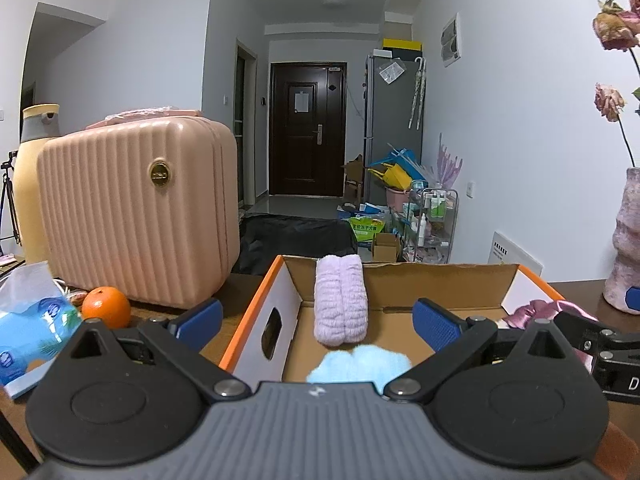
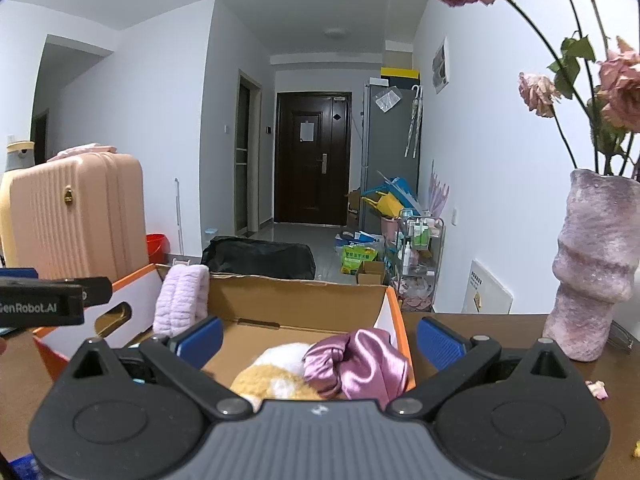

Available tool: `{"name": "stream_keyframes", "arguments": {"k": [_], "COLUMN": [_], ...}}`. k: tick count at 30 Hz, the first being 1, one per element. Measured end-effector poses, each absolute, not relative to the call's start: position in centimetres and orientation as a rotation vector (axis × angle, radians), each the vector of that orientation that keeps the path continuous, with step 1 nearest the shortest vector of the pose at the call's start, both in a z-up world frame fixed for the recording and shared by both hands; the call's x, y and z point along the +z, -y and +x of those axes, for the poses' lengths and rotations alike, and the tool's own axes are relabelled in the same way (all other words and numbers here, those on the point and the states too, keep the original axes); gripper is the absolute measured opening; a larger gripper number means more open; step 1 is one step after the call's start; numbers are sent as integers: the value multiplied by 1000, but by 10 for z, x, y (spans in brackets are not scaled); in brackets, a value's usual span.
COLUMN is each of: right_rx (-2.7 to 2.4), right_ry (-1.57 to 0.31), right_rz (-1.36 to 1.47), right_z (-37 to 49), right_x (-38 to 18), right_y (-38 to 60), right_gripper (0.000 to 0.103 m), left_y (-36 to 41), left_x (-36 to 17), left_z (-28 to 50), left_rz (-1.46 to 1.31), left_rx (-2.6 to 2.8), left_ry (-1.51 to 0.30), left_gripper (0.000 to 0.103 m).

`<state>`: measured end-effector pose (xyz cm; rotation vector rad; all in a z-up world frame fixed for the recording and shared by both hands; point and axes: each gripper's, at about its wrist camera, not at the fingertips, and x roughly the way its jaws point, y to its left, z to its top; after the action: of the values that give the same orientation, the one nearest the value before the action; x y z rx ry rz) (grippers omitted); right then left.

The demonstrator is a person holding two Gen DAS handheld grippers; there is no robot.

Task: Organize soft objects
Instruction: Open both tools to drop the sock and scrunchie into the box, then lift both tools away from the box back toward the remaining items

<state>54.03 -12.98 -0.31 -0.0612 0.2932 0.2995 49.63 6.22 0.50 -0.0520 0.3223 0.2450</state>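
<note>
In the box [image 1: 260,300], lilac towel [image 1: 340,300]

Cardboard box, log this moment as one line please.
left gripper open | right gripper open | cardboard box holds lilac roll, blue fluff, pink satin

The brown wooden bench [image 2: 500,332] carries an open cardboard box [image 1: 256,304] at its middle. At the box's 9 o'clock sit an orange [image 1: 106,307], a blue tissue pack [image 1: 32,328] and a pink suitcase [image 1: 136,216]. At 3 o'clock stands 1 mauve vase [image 2: 592,264].
</note>
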Motion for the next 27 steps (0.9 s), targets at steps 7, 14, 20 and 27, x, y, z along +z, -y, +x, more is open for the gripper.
{"name": "stream_keyframes", "arguments": {"k": [7,14,20,27], "right_rx": [295,286,281,283], "right_ry": [-295,-303,-307,-312], "right_rz": [-49,-38,-25,-15], "right_z": [515,483,452,418], "right_x": [-1,-3,-5,-6], "right_y": [135,141,146,151], "right_gripper": [103,103,103,103], "left_y": [-58,-55,-54,-57], "left_x": [6,6,5,3], "left_z": [466,433,404,373], "left_rz": [-56,-48,-40,-38], "left_rx": [243,236,238,235], "left_ry": [-324,-330,-338,-353], "left_gripper": [103,103,103,103]}}
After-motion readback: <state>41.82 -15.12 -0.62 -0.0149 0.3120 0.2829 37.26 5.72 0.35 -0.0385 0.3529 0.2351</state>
